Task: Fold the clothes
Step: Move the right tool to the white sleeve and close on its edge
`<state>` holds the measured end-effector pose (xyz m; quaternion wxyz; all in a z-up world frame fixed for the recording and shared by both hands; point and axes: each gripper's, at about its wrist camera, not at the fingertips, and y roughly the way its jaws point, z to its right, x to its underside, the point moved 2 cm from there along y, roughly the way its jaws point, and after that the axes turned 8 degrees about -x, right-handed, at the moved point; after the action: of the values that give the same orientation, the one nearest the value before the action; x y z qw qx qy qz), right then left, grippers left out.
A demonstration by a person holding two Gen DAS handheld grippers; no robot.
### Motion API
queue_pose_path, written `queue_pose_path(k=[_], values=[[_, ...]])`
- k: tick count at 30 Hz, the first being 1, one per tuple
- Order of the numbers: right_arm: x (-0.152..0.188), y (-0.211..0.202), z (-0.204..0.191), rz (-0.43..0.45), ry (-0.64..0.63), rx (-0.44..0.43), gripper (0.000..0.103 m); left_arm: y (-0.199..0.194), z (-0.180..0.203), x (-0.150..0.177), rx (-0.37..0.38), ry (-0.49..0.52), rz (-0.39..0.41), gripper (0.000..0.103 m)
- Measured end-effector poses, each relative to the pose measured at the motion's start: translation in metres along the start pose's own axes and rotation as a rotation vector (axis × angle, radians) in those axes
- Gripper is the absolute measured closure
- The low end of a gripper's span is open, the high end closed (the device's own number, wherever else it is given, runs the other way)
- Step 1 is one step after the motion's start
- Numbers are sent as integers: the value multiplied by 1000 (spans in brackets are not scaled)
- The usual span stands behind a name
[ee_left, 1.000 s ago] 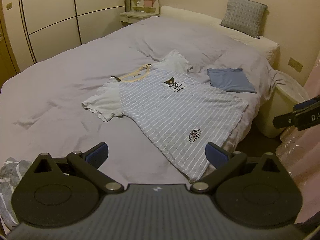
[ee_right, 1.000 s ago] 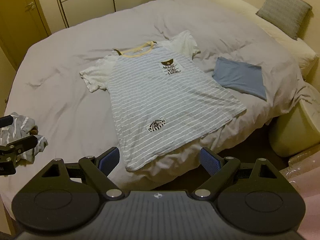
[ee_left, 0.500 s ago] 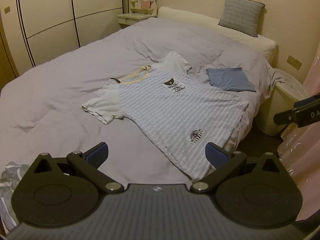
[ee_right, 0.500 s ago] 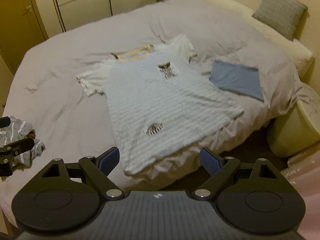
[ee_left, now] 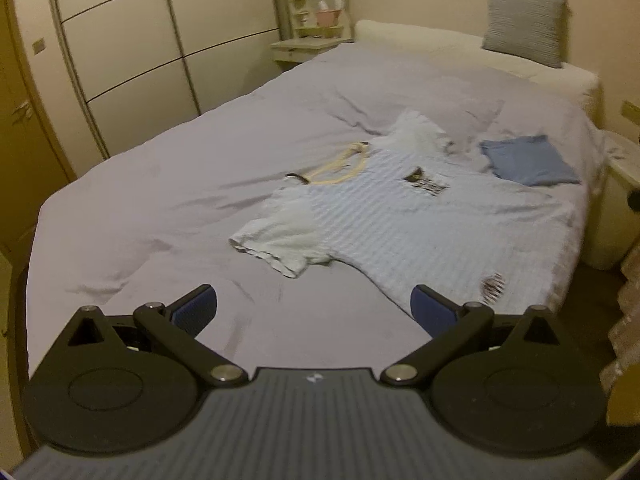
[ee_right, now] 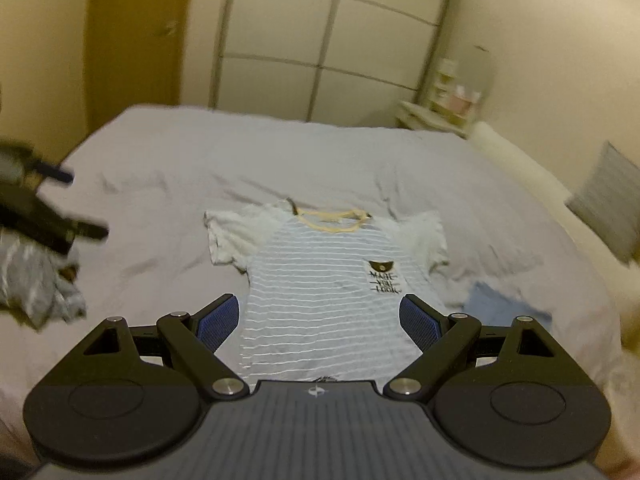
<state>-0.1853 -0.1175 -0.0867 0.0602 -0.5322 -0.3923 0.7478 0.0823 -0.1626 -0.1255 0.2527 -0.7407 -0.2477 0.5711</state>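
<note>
On the bed [ee_left: 168, 184], near its foot edge, the tee [ee_left: 404, 224] lies flat, front up: pale blue with white stripes, white sleeves, yellow collar, dark print on the chest and a small logo near the hem. Nothing grips it.

My left gripper [ee_left: 314, 308] hangs over bare sheet just beside the tee's near sleeve, jaws wide apart, nothing between the blue pads [ee_left: 196, 312]. Not touching fabric as far as I can tell.

My right gripper [ee_right: 319, 322] sits above the tee's lower half, looking up its length toward the collar. Jaws spread, empty; stripes show in the gap. Whether it touches the cloth I can't tell, the view is motion-blurred.

Relative to the tee:
- folded blue cloth [ee_left: 528, 160] just beside its far sleeve, toward the head end, on the sheet, apart from the tee body
- grey crumpled garment [ee_right: 40, 280] well off the other sleeve side, near the bed edge; left gripper shows blurred over it in the right wrist view
- grey cushion [ee_left: 524, 24] on the long cream bolster [ee_left: 460, 48] at the head end
- small shelf unit [ee_left: 316, 20] with a pink item in it, beyond the collar end, by the wardrobe [ee_left: 160, 40]
- cream bin-like thing [ee_left: 608, 216] beside the bed past the hem corner; contents not visible
</note>
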Motion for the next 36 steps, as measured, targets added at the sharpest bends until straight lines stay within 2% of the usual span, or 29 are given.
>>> queue_pose_path(k=[4,7,10,14,19,22,24,30,36], values=[[-17,65,15,-30,-69,-89,14,47,-11,-13,-53,-59,-55,1],[-31,121,27,-57,-123,-174,21,88,-19,-24,-83,-101,-118,1],[-44,174,31,-96,-178,-255,32,131,-29,-35,-103,-123,-172,2],[-54,233,21,-139,-281,-344,40,176,-50,-46,-126,-89,-196,2],[-56,291,-9,-160,-404,-392,44,229,-79,-51,-123,-36,-214,2],[-50,332,-38,-169,-498,-407,56,267,-95,-48,-111,6,-217,2],[-45,356,-54,-183,-532,-405,70,296,-102,-42,-89,49,-220,2],[-47,432,-77,-236,-424,-312,76,369,-106,-29,-5,196,-215,5],[-50,487,-84,-269,-312,-303,78,414,-115,-22,29,189,-211,5]])
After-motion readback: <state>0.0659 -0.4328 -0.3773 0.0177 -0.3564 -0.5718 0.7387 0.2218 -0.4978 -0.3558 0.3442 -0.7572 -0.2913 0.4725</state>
